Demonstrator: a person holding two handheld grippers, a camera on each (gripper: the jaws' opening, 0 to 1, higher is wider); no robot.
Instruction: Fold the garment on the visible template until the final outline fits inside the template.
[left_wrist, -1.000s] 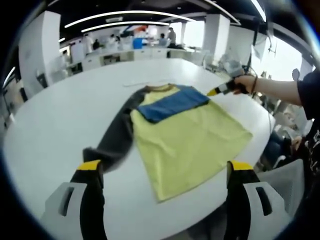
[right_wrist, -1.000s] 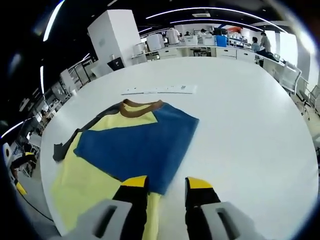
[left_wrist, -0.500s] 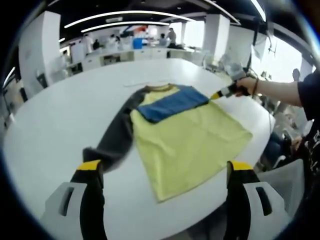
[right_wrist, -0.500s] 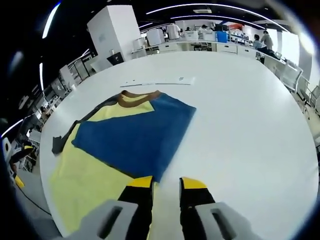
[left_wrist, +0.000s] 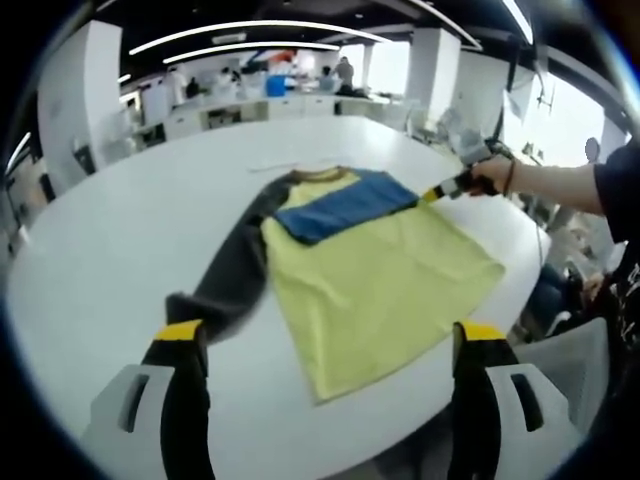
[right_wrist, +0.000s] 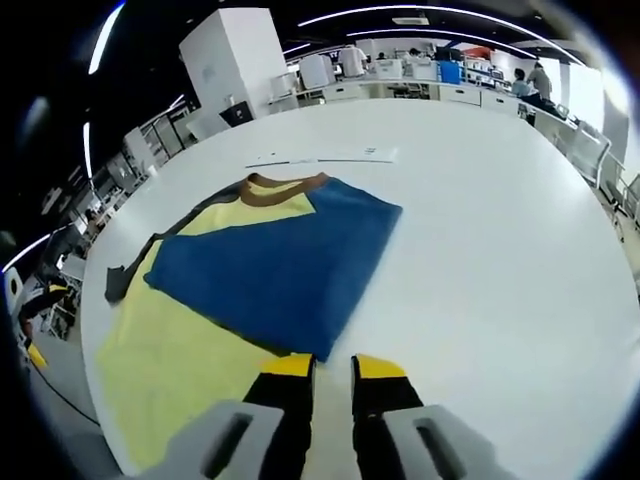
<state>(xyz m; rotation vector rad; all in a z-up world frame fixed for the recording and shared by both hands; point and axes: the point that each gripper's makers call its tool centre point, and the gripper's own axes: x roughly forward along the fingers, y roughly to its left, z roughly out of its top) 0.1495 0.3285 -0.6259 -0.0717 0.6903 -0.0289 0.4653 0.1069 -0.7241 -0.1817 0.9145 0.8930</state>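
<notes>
A yellow long-sleeved shirt with a brown collar (left_wrist: 375, 275) lies flat on the round white surface (left_wrist: 110, 240), its blue sleeve (right_wrist: 270, 265) folded across the chest and its dark grey sleeve (left_wrist: 235, 265) stretched out straight. The hem sits close to the surface's near edge; wide bare white lies far and to the right in the right gripper view. The left tool (left_wrist: 325, 345) hovers spread wide, holding nothing. The right tool (right_wrist: 333, 368) is nearly closed, just off the blue sleeve's corner — whether it pinches cloth, I cannot tell. Beyond stretches an open office with desks and ceiling light strips.
</notes>
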